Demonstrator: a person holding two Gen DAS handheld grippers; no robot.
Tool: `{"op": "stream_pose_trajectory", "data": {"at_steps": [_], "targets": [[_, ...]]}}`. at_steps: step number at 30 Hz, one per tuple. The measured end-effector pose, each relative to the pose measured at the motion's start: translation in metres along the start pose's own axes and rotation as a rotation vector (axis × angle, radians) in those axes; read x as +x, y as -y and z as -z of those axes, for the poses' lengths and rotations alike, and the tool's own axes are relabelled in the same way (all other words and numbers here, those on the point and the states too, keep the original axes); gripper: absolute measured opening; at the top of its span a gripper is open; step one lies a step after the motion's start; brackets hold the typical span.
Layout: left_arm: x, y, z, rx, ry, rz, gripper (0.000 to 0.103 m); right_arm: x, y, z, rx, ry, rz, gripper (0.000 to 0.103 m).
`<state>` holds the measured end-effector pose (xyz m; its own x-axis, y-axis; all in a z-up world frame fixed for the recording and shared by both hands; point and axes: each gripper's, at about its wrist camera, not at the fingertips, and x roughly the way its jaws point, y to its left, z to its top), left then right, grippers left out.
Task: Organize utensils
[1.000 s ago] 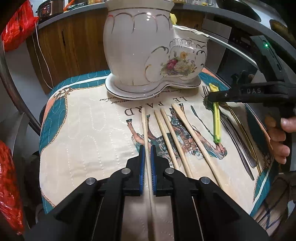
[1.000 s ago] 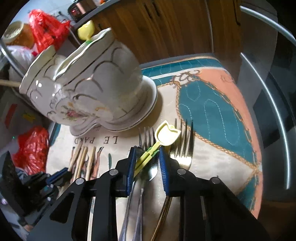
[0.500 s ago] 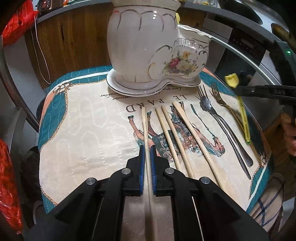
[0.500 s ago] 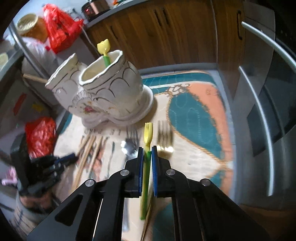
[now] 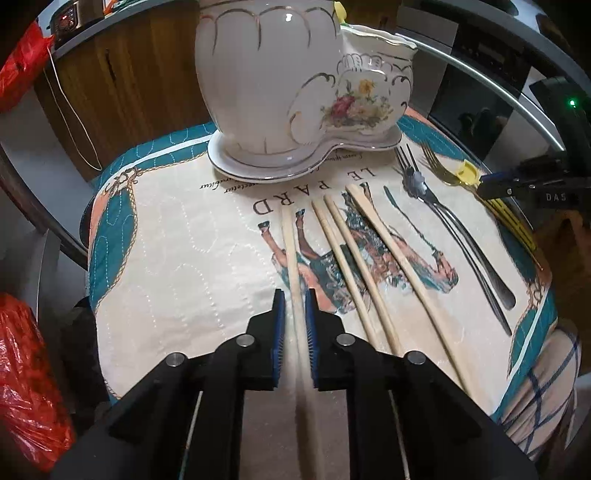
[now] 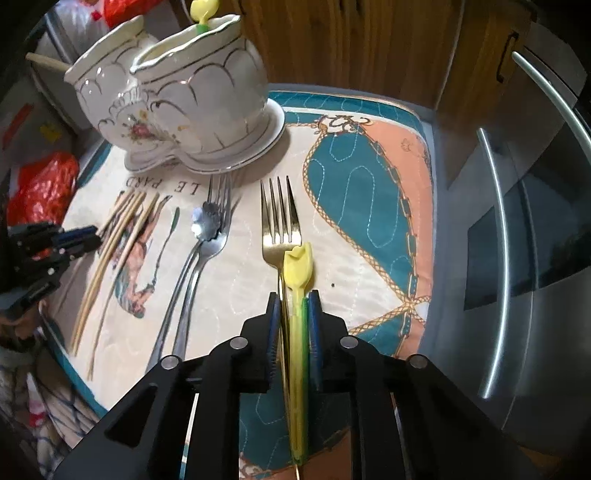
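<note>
Jaws slightly parted, the left gripper point(image 5: 294, 314) straddles a pale wooden chopstick point(image 5: 291, 251) on the printed quilted mat point(image 5: 177, 258), while the right gripper point(image 6: 293, 314) likewise brackets a yellow-green plastic spoon point(image 6: 297, 273) beside a gold fork point(image 6: 279, 218).

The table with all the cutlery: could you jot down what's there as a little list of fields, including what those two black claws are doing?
surface: quilted placemat with a printed picture
holder: white ceramic utensil holder, two cups on one base, at the mat's far edge
already in holder: a yellow-topped utensil
chopsticks: four lying loose on the mat
left gripper: jaws slightly apart around the leftmost chopstick
right gripper: jaws either side of a yellow-green utensil; grip unclear
forks: gold fork beside the yellow-green utensil; silver fork with a small spoon on it
</note>
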<state>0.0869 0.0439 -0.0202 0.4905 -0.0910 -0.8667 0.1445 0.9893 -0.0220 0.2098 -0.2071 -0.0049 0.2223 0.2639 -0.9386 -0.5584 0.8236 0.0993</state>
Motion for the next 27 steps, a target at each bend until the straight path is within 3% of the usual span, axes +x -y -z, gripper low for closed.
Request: {"op": "stream_pose_trajectory", "data": {"at_steps": [19,27], "targets": [[0.004,-0.008,-0.018,0.057,-0.068,-0.004,0.012,-0.001,0.010,0.005,-0.028,-0.075,0.000,0.017],[0.008,0.009,-0.026,0.082,-0.068,-0.042,0.014,0.004,-0.004,0.010,-0.123,-0.123,0.085,0.017]]}}
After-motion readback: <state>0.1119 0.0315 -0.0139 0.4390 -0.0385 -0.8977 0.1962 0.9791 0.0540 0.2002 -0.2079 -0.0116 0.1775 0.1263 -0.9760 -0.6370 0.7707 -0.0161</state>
